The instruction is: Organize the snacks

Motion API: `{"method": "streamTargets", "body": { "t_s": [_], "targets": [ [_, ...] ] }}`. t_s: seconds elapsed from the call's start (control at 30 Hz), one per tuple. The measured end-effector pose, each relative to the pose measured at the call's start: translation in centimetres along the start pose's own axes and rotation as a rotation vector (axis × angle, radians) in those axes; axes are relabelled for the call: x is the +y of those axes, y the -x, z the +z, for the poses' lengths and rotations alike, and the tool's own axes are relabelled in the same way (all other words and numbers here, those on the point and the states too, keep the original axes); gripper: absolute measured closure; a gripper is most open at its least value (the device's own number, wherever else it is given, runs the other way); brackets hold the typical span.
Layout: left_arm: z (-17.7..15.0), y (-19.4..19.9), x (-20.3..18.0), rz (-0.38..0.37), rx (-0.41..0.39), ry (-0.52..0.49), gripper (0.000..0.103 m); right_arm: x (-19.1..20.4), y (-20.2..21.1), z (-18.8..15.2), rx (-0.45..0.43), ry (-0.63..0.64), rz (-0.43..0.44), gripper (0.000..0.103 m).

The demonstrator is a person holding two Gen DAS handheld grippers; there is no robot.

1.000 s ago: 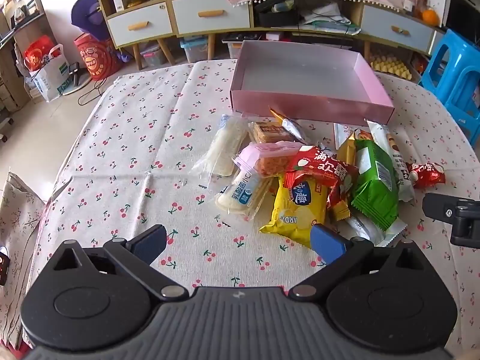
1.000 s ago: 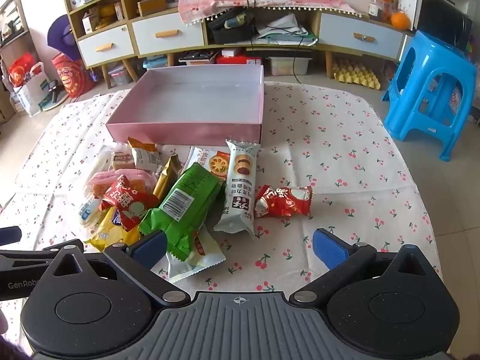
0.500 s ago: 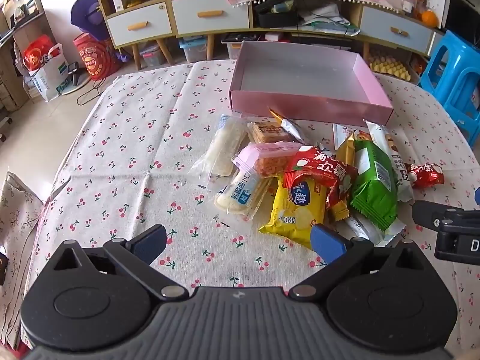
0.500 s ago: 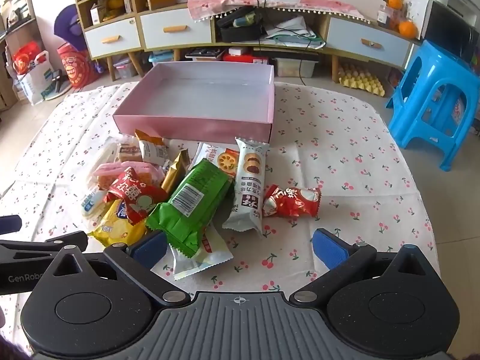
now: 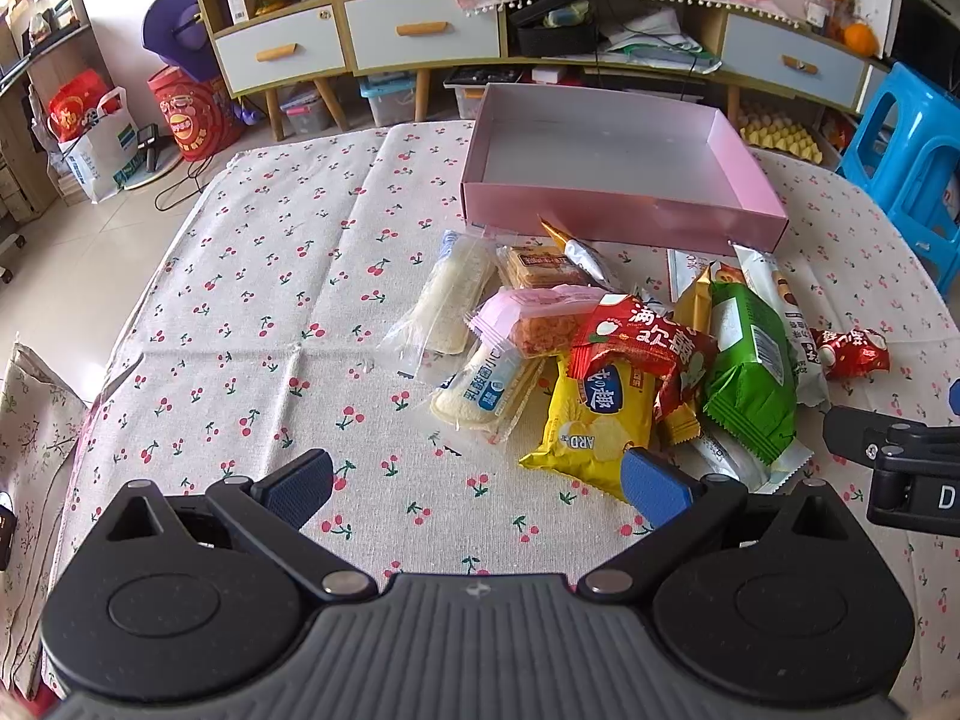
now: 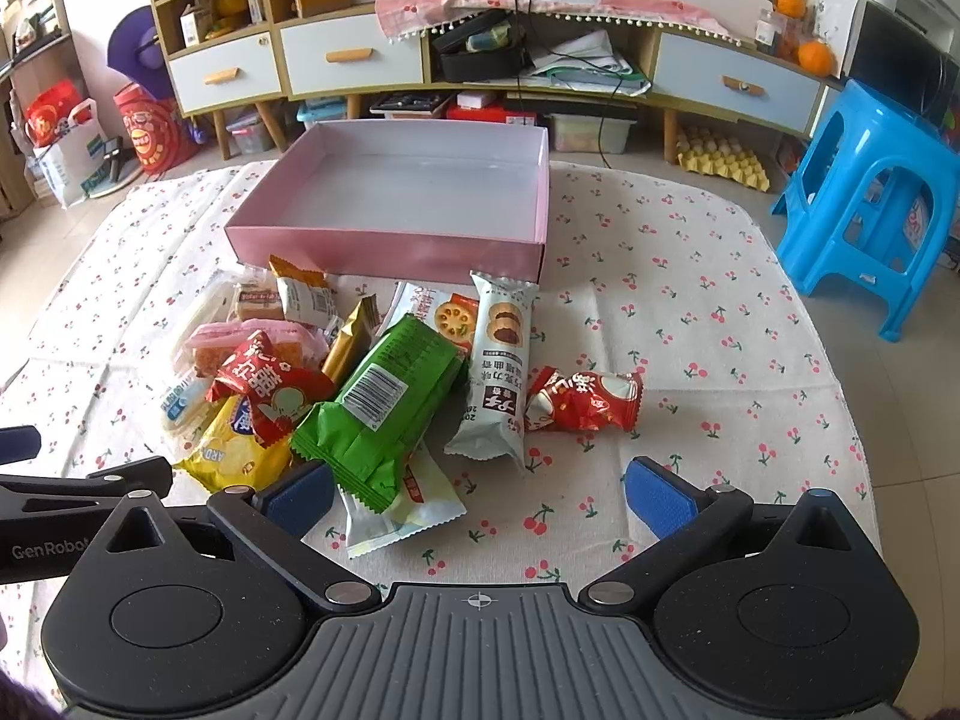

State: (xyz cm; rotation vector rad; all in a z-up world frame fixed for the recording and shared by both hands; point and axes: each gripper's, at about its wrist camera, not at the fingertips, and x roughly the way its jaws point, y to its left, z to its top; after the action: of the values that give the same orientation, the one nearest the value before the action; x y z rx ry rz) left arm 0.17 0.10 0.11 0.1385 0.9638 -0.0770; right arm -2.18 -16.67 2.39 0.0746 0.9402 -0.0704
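Left gripper (image 5: 477, 483): jaws spread wide, nothing between them, hovering over bare cloth at the near edge of the table (image 5: 252, 276). Its right pad sits just in front of the yellow chip bag (image 5: 591, 420). Judged a ready pose, with no snack chosen yet.

Snack pile, left to right in the left wrist view: clear rice-cracker pack (image 5: 447, 300) at 9 o'clock of the heap, white-and-blue pack (image 5: 489, 387) just below it, pink-wrapped cake (image 5: 537, 321), red packet (image 5: 636, 339) lying on top of the yellow bag, green packet (image 5: 747, 375), and a small red candy packet (image 5: 852, 351) at 3 o'clock, apart from the rest. Items overlap; top ones likely must go first.

Pink box (image 5: 618, 174) at 12 o'clock of the pile, open and with nothing inside. Presumably the destination; its near wall almost touches the farthest snacks.

Right gripper (image 6: 477, 492): jaws also wide apart and holding nothing, low at 6 o'clock of the heap. The green packet (image 6: 384, 405) and a white wrapper (image 6: 402, 507) under it reach between the pads, nearer the left pad. Judged lined up for this packet.

Change from 0.5 s ago: the left view is practically identical. In the right view the pile sits slightly closer to the pads and the opening is unchanged. No snack has shifted, and none is in the box.
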Motion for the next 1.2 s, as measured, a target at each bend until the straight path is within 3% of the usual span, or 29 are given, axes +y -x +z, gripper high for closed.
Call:
{"method": "streamTargets", "body": {
  "t_s": [1.2],
  "targets": [
    [1.0, 0.0, 0.8, -0.014, -0.026, 0.043, 0.001, -0.7, 0.7, 1.0, -0.049, -0.031, -0.007, 0.0]
  ]
}}
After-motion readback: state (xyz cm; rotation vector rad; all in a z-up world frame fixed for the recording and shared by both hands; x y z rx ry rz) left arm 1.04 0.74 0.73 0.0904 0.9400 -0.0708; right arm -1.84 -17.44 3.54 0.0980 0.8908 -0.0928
